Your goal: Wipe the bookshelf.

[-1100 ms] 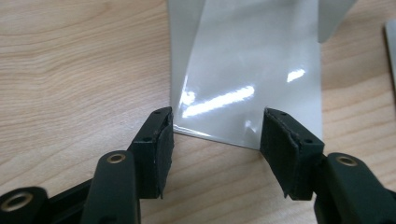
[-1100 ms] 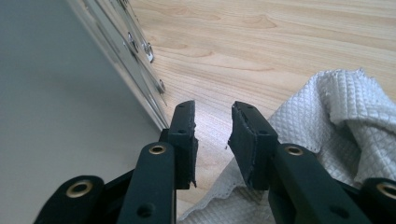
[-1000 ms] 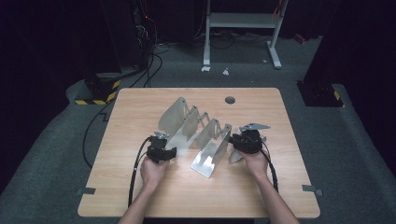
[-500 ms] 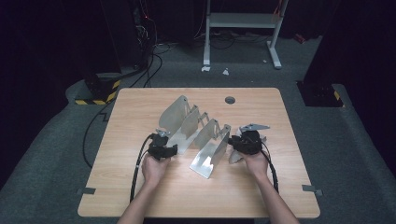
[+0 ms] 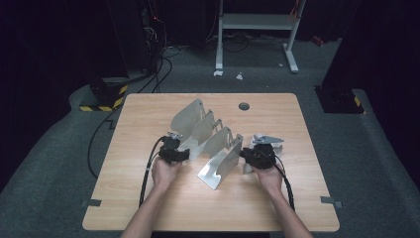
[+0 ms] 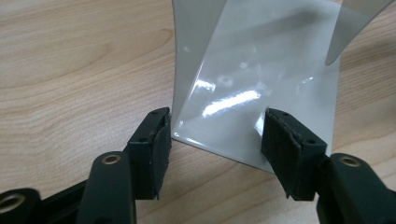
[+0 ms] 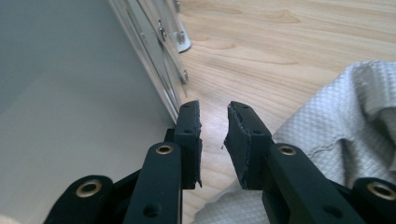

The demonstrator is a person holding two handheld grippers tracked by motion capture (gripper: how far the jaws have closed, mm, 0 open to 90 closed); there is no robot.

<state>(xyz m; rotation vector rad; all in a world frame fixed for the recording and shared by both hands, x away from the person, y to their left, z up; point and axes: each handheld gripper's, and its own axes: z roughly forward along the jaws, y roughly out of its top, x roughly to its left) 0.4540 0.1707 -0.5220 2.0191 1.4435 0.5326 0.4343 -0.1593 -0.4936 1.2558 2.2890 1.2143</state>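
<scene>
On the table (image 5: pixel 148 198), mid-way across, stands the metal rack (image 5: pixel 213 144). Left tongs (image 6: pixel 215 140) spread wide around the corner of its base plate; right tongs (image 7: pixel 212 135) narrowly parted beside its end wall, near a grey cloth (image 7: pixel 336 121).

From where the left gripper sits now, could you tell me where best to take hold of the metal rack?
Probably by the flat base plate's near edge, which lies between the open jaws of the left gripper. The metal rack has tall, curved, glossy dividers that would likely slip, so come in low along the table, one jaw at each side of the plate's thin edge.
</scene>
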